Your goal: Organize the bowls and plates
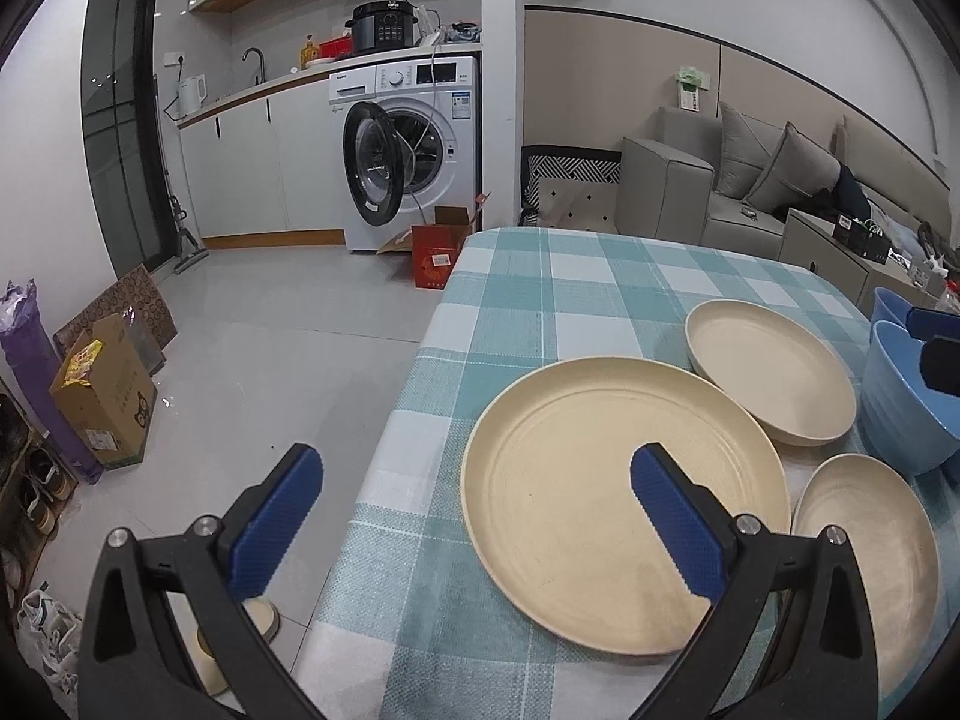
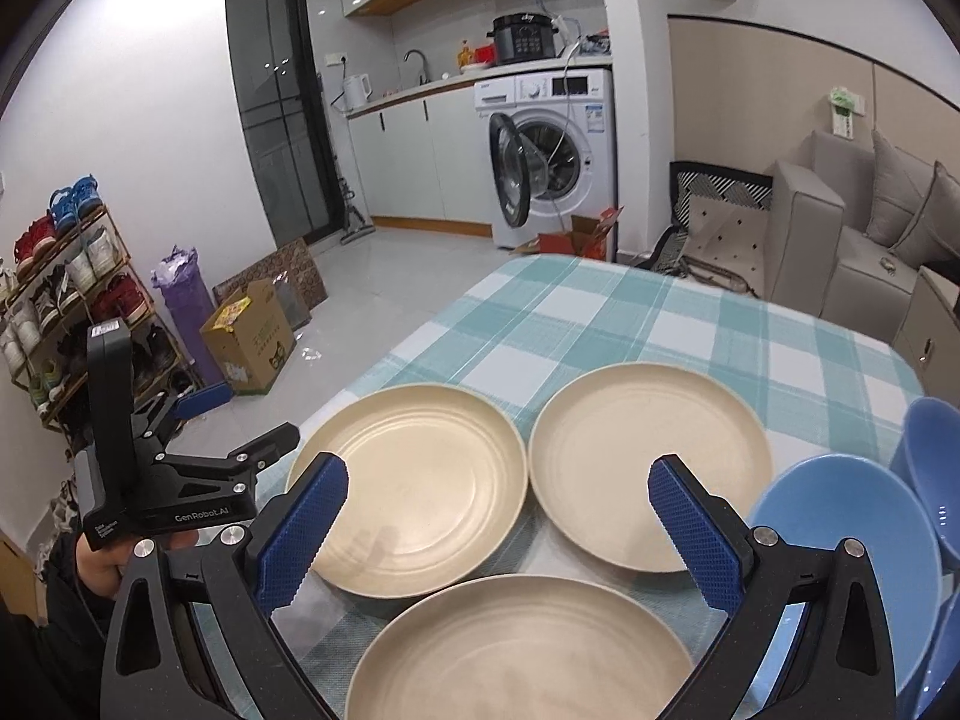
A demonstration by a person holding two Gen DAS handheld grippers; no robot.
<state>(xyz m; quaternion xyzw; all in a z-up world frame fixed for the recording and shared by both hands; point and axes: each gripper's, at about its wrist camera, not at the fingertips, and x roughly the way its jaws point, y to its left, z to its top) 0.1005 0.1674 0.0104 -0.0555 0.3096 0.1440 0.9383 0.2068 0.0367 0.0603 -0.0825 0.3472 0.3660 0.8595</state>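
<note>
Right wrist view: 3 cream plates (image 2: 414,492) and blue bowls (image 2: 840,534) sit on a checked tablecloth (image 2: 600,312); right gripper (image 2: 498,516) and left gripper (image 1: 474,516) both gape wide, holding nothing

My right hand-held gripper (image 2: 498,531) covers part of the nearest cream plate (image 2: 528,648), which the bottom edge also cuts off. The blue bowls (image 2: 852,540) run off the right edge, so their count is unclear. The washing machine's panel lettering (image 1: 420,75) is too small to read.
</note>
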